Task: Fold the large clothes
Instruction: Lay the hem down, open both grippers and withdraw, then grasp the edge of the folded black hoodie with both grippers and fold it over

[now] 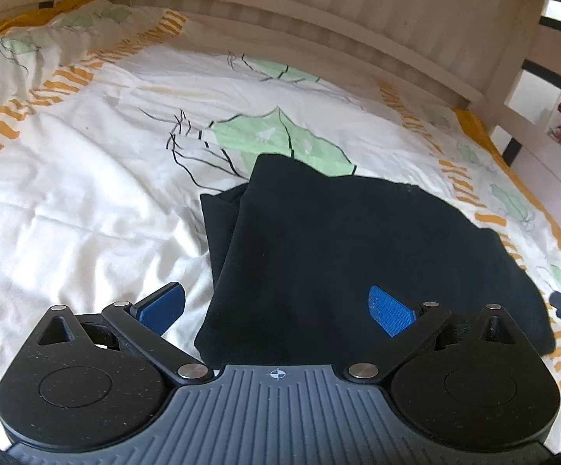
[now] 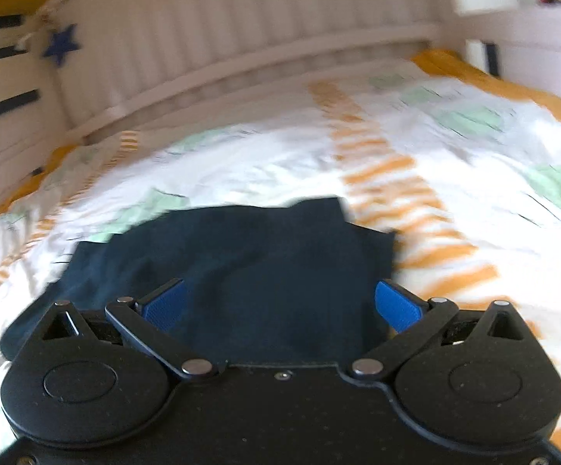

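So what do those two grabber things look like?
Both look alike. The left gripper has two blue ribbed fingers on black hinged links with silver rivets, round black discs at the sides, and a grey ridged body with a small crosshair mark. The right gripper has the same blue fingers, links and discs, but its body is plain black. No cables or sleeves show.

Soft daylight fills both views, brightest on the white duvet [image 1: 86, 178], which nearly washes out. The left wrist view is sharp; the right wrist view is smeared by motion blur. Fisheye distortion bows the headboard [image 1: 319, 19] at the far edge.
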Demonstrator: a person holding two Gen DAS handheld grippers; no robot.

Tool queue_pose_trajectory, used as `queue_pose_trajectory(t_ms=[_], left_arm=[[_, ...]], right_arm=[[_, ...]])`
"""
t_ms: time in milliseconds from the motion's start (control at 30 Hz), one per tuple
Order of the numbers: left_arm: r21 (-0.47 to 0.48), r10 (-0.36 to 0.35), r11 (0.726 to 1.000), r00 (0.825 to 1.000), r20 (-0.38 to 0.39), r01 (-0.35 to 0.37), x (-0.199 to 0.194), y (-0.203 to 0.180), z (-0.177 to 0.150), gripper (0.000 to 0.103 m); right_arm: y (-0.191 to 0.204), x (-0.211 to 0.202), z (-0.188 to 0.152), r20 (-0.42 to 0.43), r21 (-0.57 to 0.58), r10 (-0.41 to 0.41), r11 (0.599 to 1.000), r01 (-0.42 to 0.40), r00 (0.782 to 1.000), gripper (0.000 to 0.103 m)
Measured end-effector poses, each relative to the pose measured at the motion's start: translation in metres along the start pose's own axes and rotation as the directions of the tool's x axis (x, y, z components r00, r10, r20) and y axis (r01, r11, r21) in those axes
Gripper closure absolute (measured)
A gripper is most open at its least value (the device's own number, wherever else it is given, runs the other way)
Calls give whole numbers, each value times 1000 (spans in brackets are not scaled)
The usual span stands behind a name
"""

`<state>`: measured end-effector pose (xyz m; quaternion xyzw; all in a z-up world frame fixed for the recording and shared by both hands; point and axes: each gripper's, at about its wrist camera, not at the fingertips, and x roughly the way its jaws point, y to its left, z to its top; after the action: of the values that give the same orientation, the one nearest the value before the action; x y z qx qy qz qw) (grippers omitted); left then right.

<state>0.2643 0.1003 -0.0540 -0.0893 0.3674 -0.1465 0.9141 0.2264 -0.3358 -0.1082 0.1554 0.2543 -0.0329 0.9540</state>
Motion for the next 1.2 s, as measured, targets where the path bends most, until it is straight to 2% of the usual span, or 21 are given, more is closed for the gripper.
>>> queue_pose_trajectory(t_ms=[100, 200, 333, 433, 633, 800, 1000, 1100, 1133, 1167, 1200], left_arm=[[-20, -4, 1000, 999, -32, 3, 15, 8, -2, 0], [-71, -15, 997, 997, -72, 10, 31, 21, -5, 0], [-125, -69, 991, 991, -117, 54, 51, 34, -9, 0], [-108, -90, 991, 989, -113, 78, 60, 31, -4, 0], [-91, -133, 988, 984, -120, 123, 83, 23, 12, 0], [-132, -180, 978, 976, -120, 164, 102, 25, 24, 0], [-144, -189, 975, 971, -146, 168, 110, 22, 33, 1], [-207, -257, 952, 957, -132, 227, 106, 27, 31, 2], [-236, -280, 940, 953, -121, 246, 105, 29, 30, 3], [-258, -295, 931, 950, -107, 260, 103, 29, 29, 11], [-268, -292, 929, 951, -103, 256, 102, 28, 28, 29]], right_arm=[[-30, 6, -2, -60, 85, -10, 996, 15, 998, 1], [-49, 11, -8, -106, 171, 51, 985, -32, 993, 1], [-55, 22, -17, -132, 238, 170, 962, -135, 977, 0], [-51, 35, -16, -138, 237, 236, 951, -200, 962, 0], [-53, 53, -13, -122, 282, 294, 926, -251, 948, 0], [-50, 65, -9, -124, 248, 320, 927, -283, 939, 0], [-48, 74, -7, -101, 240, 347, 918, -315, 932, 0], [-47, 73, -9, -92, 233, 350, 918, -321, 932, 0], [-48, 73, -8, -91, 235, 353, 916, -324, 931, 0], [-48, 72, -8, -89, 238, 356, 914, -327, 930, 0], [-48, 72, -8, -90, 240, 357, 914, -327, 930, 0]])
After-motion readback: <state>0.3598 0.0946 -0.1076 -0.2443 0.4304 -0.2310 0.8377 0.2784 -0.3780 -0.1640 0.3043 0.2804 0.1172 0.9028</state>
